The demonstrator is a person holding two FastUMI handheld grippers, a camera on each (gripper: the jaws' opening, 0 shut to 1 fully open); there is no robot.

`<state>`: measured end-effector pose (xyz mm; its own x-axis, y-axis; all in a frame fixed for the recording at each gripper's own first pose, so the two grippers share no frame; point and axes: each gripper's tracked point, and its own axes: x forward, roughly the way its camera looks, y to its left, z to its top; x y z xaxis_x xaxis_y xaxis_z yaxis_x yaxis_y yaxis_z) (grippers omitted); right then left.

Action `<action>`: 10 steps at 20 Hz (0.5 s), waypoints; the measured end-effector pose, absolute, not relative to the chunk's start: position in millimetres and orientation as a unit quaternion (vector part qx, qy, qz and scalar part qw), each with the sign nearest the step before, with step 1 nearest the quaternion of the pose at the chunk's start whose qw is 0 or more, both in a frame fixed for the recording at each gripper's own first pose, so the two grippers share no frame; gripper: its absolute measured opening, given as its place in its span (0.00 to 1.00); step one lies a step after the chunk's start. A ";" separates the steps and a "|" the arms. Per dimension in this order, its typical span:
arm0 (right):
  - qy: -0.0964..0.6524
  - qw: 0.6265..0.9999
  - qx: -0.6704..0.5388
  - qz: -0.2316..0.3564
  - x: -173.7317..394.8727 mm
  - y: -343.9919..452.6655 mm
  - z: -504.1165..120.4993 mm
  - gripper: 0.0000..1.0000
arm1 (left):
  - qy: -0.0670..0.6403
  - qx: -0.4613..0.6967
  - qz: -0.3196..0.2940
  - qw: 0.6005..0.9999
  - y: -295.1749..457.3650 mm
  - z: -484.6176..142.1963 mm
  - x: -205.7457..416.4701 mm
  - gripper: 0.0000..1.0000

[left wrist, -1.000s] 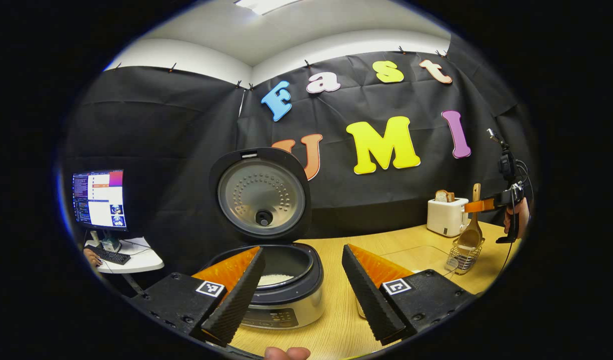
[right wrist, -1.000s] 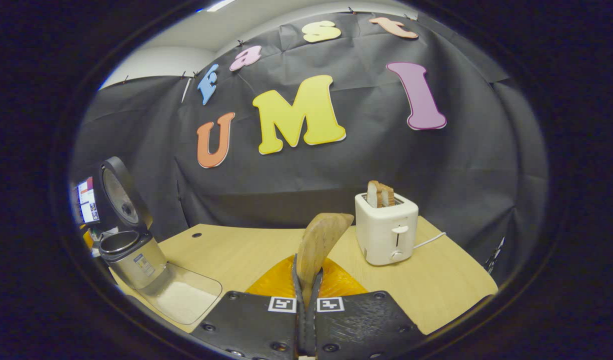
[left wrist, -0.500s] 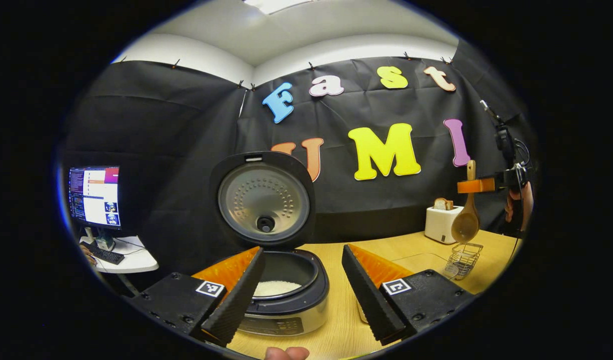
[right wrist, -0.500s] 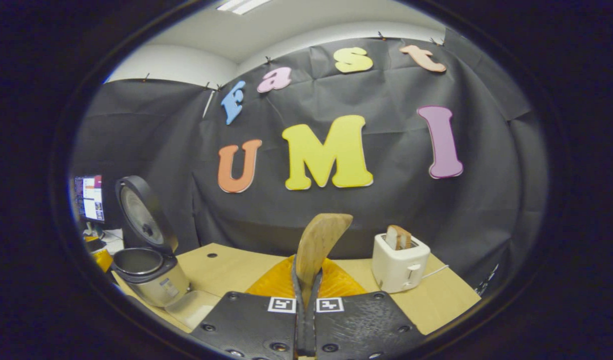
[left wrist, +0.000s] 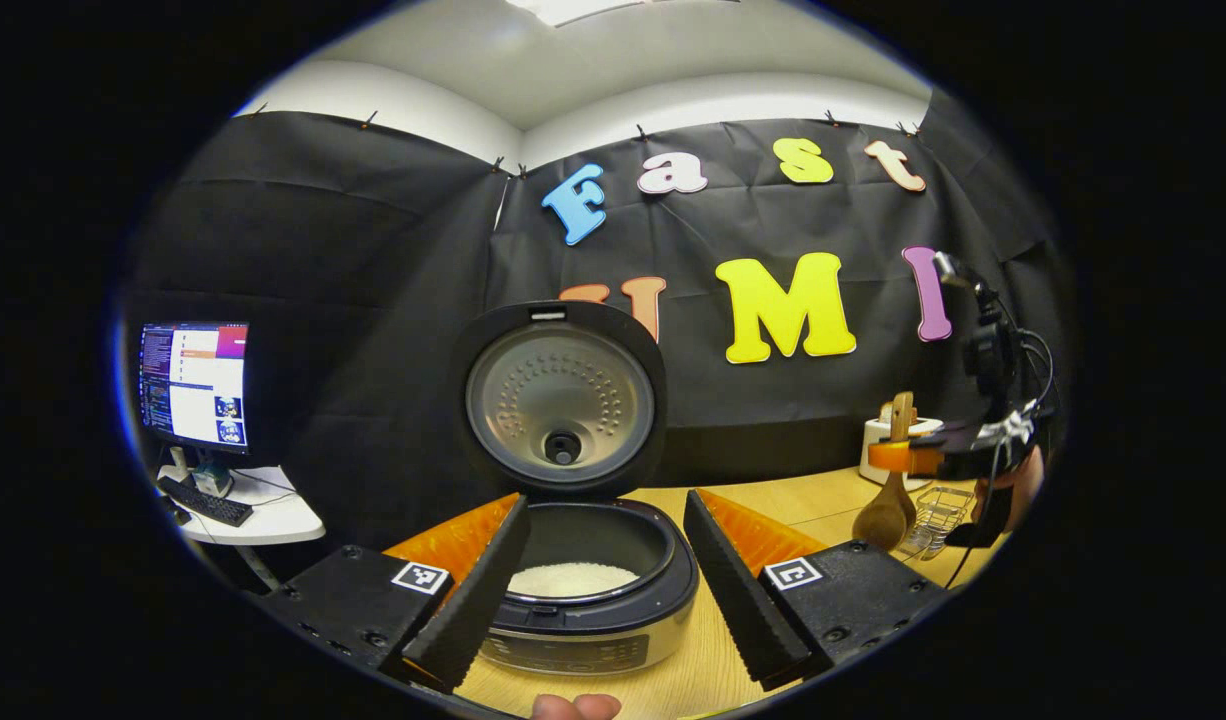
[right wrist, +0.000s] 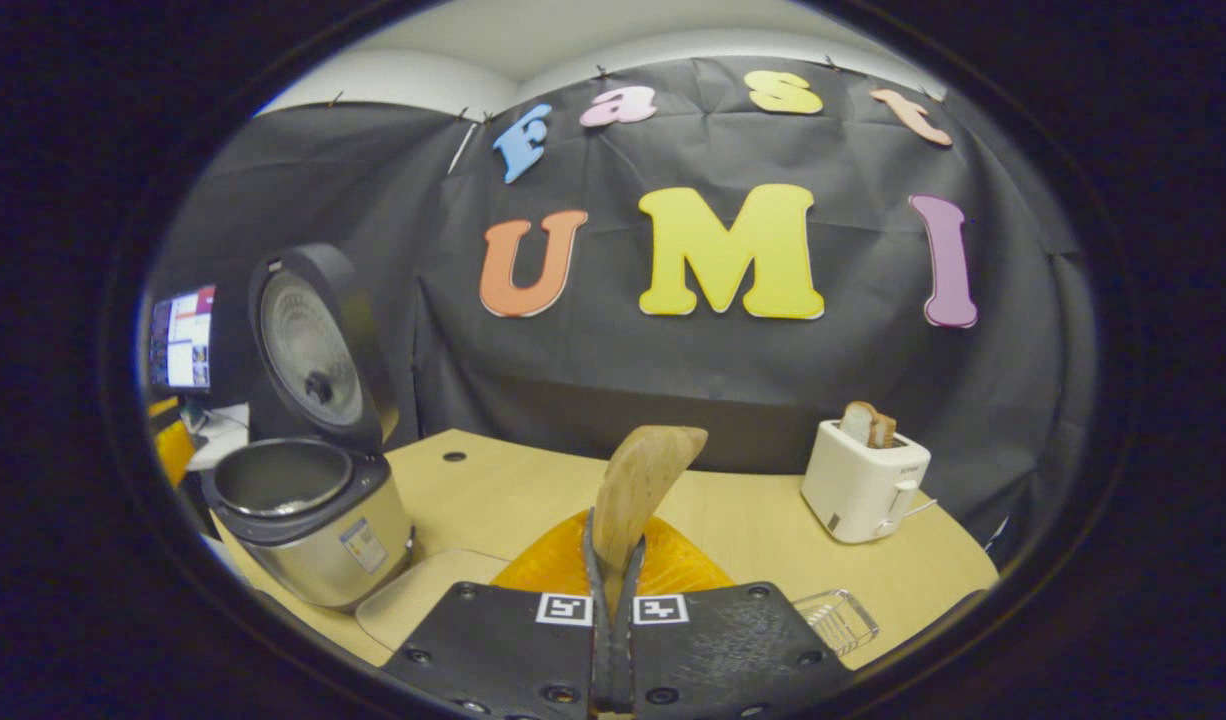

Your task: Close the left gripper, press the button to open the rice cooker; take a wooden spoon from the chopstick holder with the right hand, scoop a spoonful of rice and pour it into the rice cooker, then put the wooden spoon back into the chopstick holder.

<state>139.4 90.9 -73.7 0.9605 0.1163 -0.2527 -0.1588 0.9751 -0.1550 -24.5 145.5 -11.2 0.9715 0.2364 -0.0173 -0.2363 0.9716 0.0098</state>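
The rice cooker (left wrist: 583, 600) stands open just beyond my left gripper (left wrist: 603, 590), its lid (left wrist: 561, 400) upright and white rice in the pot. The left gripper is open, a finger on either side of the pot. My right gripper (right wrist: 613, 560) is shut on the handle of the wooden spoon (right wrist: 641, 480). In the left gripper view the right gripper (left wrist: 918, 458) holds the spoon (left wrist: 883, 515) bowl-down, low over the table, just left of the wire chopstick holder (left wrist: 938, 503). A clear tray (right wrist: 418, 600) lies beside the cooker (right wrist: 308, 515).
A white toaster (right wrist: 863, 480) with bread stands at the back right of the wooden table (right wrist: 513, 490). The wire holder (right wrist: 838, 620) sits near the table's front right. A monitor (left wrist: 195, 385) and keyboard are on a small side table to the left.
My right gripper lifted the wooden spoon up out of the chopstick holder, then came down and leftward toward the cooker. The left gripper stayed open and shifted only a little.
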 end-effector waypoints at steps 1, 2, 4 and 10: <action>0.130 0.984 -0.105 0.061 141.2 93.5 -87.3 0.00 | 0.010 0.006 0.121 0.993 149.2 -12.7 -24.9 0.98; 0.137 0.982 -0.118 0.052 143.8 96.2 -98.2 0.00 | 0.011 0.009 0.124 0.992 152.3 -13.3 -25.4 0.98; 0.142 0.979 -0.140 0.030 145.2 97.6 -109.9 0.00 | 0.008 0.007 0.130 0.991 159.1 -12.8 -27.0 0.99; 0.152 0.980 -0.124 0.041 148.4 139.5 -129.3 0.00 | 0.001 -0.014 0.139 0.990 174.8 -11.8 -30.8 0.99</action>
